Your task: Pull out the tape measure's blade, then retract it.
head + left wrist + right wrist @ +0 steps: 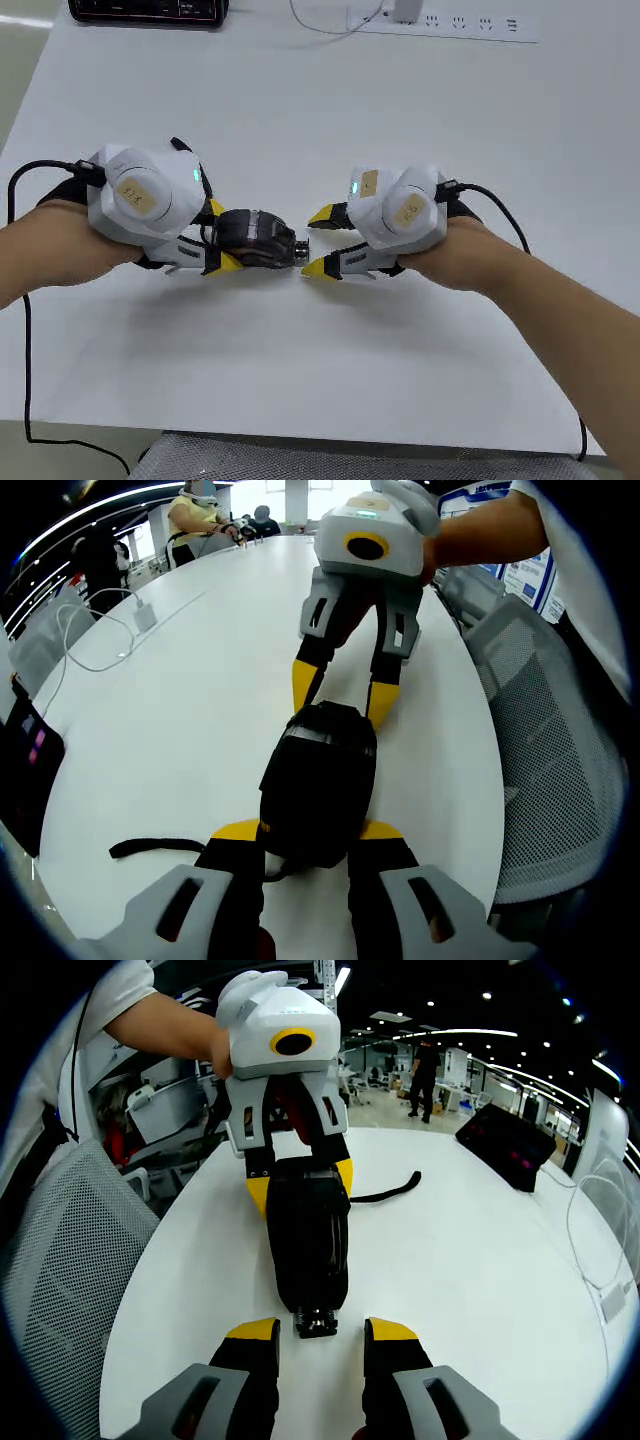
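Right claw, jaws spread, brackets the blade hook; my left claw pinches the tape measure, lying on the worktop toward its near edge, long axis parallel to that edge, pointing into my right claw.

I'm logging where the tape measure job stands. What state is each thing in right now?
Tape measure: lying on the table, gripped at its sides.
Blade: retracted, only its tip out at the case mouth.
Left gripper: shut on the tape measure.
Right gripper: open, jaws either side of the blade tip, not pinching it.
Wrist strap: slack on the table.
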A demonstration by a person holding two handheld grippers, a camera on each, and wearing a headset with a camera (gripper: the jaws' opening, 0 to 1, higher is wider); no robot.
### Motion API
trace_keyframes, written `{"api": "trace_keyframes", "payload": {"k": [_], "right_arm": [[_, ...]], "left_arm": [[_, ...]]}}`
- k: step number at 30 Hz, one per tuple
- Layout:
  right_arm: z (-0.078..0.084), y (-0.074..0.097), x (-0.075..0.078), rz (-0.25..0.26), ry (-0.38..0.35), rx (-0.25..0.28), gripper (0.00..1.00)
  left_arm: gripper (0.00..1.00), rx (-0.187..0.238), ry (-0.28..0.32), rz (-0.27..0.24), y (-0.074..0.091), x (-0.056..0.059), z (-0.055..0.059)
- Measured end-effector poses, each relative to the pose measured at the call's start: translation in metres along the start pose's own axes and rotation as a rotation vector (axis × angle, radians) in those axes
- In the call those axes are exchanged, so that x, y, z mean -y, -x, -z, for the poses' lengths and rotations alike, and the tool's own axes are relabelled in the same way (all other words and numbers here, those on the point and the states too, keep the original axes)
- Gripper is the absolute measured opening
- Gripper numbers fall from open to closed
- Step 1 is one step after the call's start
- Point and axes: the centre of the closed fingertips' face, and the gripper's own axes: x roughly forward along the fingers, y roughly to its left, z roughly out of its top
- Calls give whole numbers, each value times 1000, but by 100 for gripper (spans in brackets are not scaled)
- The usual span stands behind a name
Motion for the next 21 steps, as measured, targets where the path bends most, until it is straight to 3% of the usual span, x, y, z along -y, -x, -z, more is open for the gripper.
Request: {"api": "trace_keyframes", "payload": {"k": [21], "right_arm": [[-1, -9, -3, -23, 27, 8, 15]], "left_arm": [[27, 8, 1, 0, 0, 0, 0]]}}
